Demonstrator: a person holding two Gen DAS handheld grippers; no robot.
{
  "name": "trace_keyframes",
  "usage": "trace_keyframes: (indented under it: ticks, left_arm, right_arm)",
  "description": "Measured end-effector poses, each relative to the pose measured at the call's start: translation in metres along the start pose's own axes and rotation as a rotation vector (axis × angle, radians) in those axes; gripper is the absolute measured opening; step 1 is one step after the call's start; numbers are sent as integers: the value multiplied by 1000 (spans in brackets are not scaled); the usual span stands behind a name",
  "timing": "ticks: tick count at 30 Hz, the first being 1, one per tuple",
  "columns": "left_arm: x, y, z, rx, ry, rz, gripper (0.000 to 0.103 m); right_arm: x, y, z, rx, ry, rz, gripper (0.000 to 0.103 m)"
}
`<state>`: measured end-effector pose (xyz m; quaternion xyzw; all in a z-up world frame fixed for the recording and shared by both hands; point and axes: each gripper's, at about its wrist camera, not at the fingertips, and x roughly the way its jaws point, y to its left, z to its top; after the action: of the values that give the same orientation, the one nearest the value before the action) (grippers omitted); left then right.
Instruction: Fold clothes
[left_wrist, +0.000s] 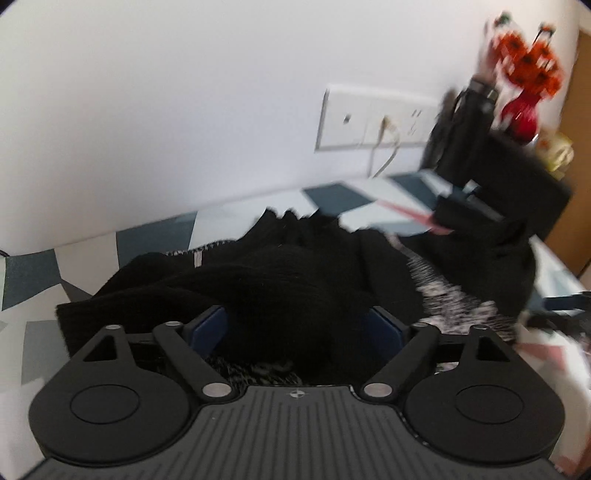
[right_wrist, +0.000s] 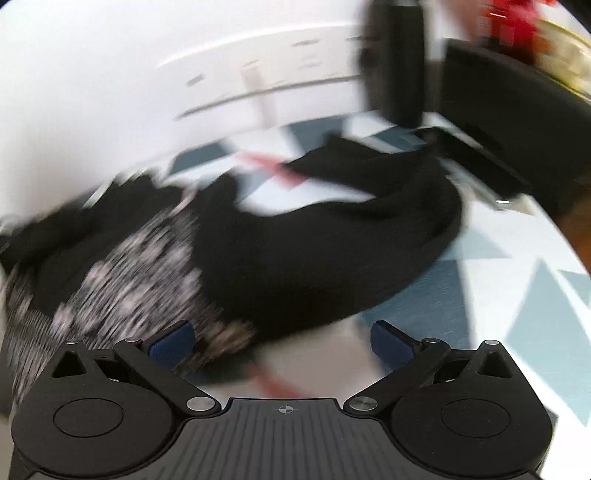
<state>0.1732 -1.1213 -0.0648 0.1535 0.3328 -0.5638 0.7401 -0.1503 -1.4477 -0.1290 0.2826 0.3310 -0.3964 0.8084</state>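
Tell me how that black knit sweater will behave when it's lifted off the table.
The black knit sweater lies bunched in soft folds, so it will probably sag and drape. The thick knit suggests some weight. Its fuzzy surface likely grips the left gripper fingers, unlikely to slip.

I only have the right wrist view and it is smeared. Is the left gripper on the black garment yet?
Observer: Yes. The left gripper has black knit garment bunched between its blue pads, jaws fairly wide.
Operator: Is my right gripper visible from there?
Observer: A blurred dark device at the far right may be it; I cannot confirm.
Operator: Anything against the wall?
Observer: A white cable hangs from the wall socket panel, sharp in that view.
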Motion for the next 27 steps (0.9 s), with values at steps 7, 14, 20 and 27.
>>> trace_keyframes:
  ticks: [7,14,20,27]
  left_arm:
    - [-36,4,-28,-148,-6,14,89]
    - [-15,15,-63,-288,82,81,89]
    - [3,18,-67,-348,105,94,86]
    - [13,17,-66,-389,120,58,71]
  right_arm:
    - [20,-49,29,144,-94,-237,102]
    - [51,-71,51,157,-116,-251,100]
    - [57,-53,38,41,-103,-193,52]
    - [10,-2,50,-47,-296,47,14]
